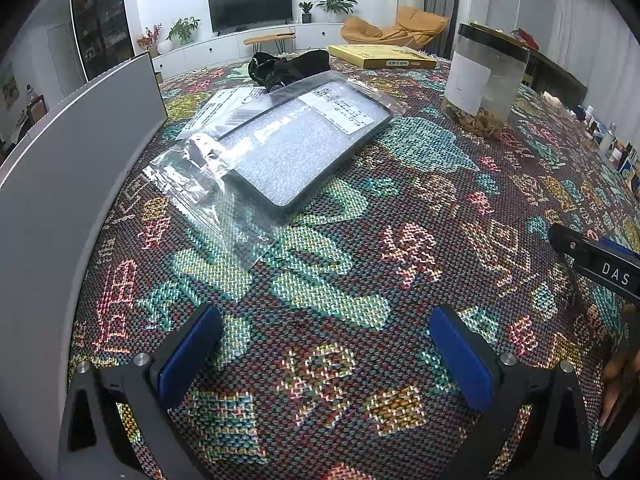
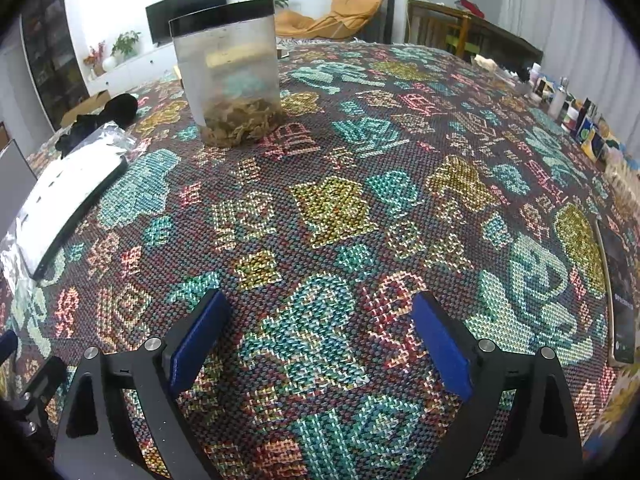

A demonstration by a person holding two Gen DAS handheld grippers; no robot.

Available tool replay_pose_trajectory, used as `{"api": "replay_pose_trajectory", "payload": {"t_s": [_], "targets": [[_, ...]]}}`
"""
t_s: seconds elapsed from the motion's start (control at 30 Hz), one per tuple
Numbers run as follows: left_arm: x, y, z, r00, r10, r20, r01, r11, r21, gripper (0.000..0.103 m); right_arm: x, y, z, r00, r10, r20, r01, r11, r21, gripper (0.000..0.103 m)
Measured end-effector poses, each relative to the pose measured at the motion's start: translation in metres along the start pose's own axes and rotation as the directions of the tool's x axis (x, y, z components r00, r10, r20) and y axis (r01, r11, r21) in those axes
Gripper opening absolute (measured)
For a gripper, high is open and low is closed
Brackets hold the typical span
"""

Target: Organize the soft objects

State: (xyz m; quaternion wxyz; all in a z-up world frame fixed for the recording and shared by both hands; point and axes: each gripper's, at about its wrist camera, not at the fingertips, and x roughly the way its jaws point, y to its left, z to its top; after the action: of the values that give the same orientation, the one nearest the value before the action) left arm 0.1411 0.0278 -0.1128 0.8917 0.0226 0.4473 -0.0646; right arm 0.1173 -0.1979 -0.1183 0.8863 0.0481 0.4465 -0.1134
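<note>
Fingers of left gripper [image 1: 324, 352] and right gripper [image 2: 320, 344] spread wide, nothing held, above patterned bench [image 1: 400, 208]. Black soft bundle [image 1: 288, 66] located at far edge behind bagged flat pack [image 1: 296, 148]. Risk judged: slippery bag snagged or dragged during reach; jar [image 1: 484, 80] could be knocked.

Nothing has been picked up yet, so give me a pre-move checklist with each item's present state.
1. Left tool open and empty: ok.
2. Right tool open and empty: ok.
3. Black soft bundle uncovered for a grasp: not ok; the bagged phone case overlaps its near edge.
4. Plastic jar upright and apart from the bundle: ok.
5. Place to put soft objects identified: cannot tell; the grey panel at the left may be a box wall.
6. Tablecloth bare ahead of the right tool: ok.
</note>
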Motion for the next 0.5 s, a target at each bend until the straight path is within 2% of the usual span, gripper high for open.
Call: {"api": "replay_pose_trajectory", "payload": {"t_s": [0.5], "targets": [[-0.0002,-0.0004,0.0004,1.0,0.0,0.0,0.0,1.0,0.0,0.103,0.0001,-0.0002,-0.0005,1.0,-0.001,0.001,0.001,1.0,0.003,0.096]]}}
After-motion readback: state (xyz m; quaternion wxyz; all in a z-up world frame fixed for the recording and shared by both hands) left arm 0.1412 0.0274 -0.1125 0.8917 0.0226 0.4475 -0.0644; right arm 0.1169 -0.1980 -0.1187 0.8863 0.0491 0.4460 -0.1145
